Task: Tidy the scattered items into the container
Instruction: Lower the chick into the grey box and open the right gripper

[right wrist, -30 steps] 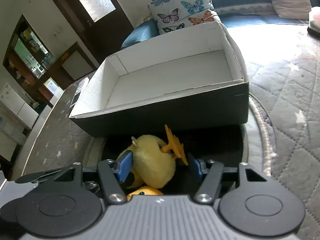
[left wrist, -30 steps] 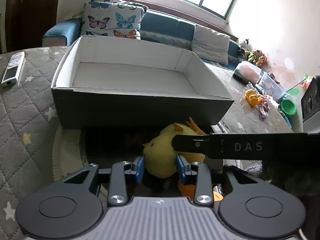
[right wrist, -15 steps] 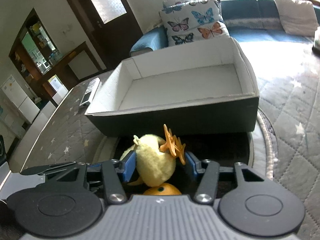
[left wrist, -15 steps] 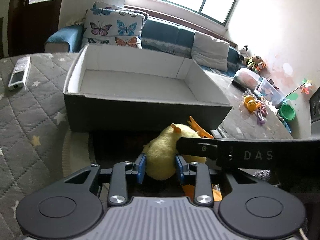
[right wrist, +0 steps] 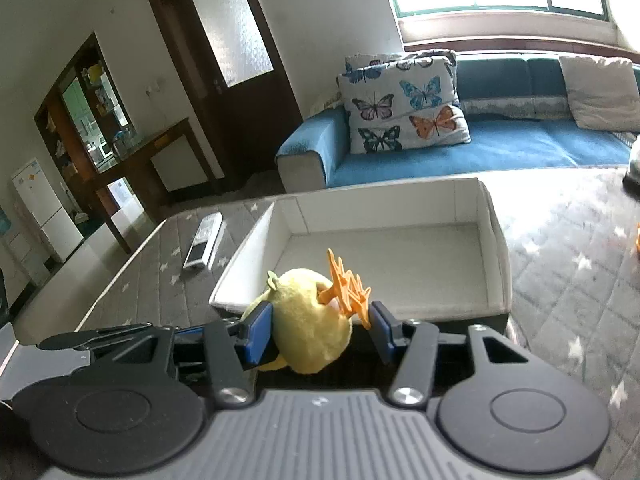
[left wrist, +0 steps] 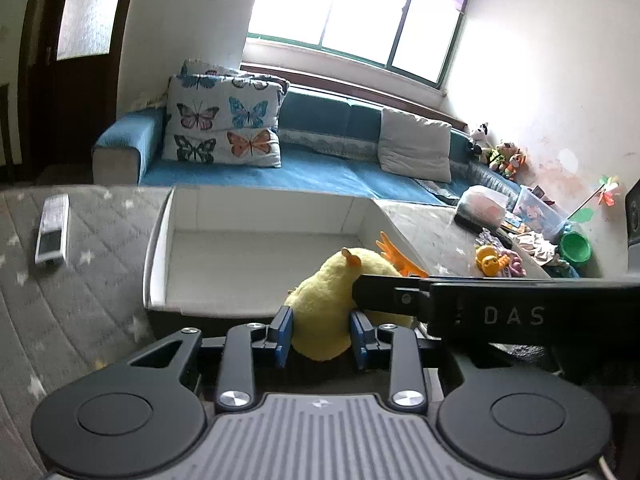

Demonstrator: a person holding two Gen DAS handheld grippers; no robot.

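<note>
fuzzy yellow plush duck (left wrist: 325,312) | rectangular white-lined cardboard box (left wrist: 256,208)

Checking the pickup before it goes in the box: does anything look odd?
Yes: both tongs, left and right, grip the same plush duck, upside down, orange feet up, over the box.

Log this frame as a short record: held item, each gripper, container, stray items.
held item: plush duck, raised at the box's near edge
left gripper: closing, pads on the duck
right gripper: around the duck; left pad touches, right pad at its orange feet
box: white inside, nothing in it
remote: on the quilt, left of the box
</note>
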